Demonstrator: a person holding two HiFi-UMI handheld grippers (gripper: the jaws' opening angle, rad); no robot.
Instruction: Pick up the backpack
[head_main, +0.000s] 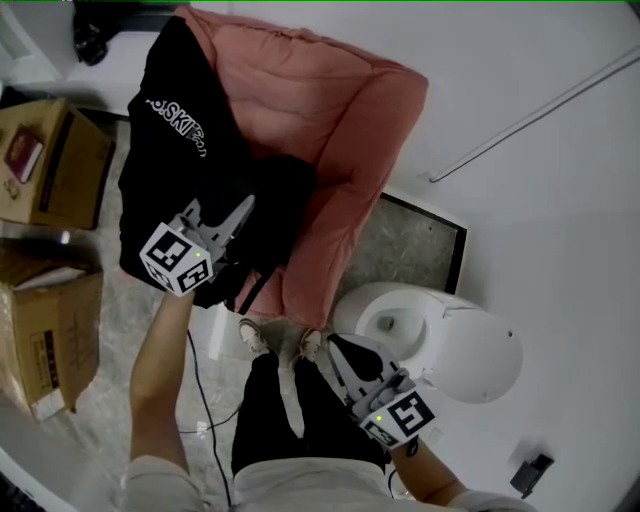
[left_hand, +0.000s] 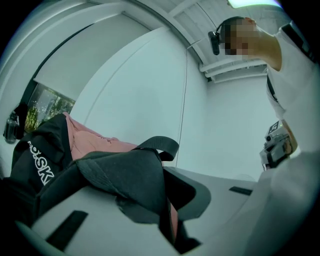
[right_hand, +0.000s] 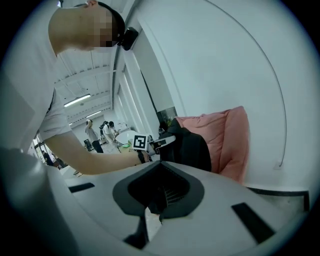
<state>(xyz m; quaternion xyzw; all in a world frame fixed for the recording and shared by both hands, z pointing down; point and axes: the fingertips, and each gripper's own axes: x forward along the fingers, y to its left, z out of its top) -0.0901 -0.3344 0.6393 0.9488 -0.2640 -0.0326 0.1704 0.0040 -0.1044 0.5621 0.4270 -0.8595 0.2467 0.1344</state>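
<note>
The left tongs (head_main: 238, 215) are clamping shut on a padded black strap (left_hand: 125, 170) of the backpack (head_main: 180, 120). The strap is filling the space between the jaws, and a thinner loop is poking out just past the tips. The right tongs (head_main: 343, 350) are hanging low, jaws together on nothing, well apart from the bag.

Beyond the left tips, the backpack is leaning against a pink cushion (head_main: 340, 110), with most of its bulk lying ahead of those jaws and to their left. Boxes (head_main: 55, 160) are sitting farther out on that same side.

The grip is looking deep enough, so the lift is probably depending on a straight upward pull that is drawing the bag away from the cushion and not dragging it across. A bag hanging from one strap is likely swinging under the tongs. Raising it slowly, and bringing the empty right tongs in beneath or beside it, is looking like the safer way.
</note>
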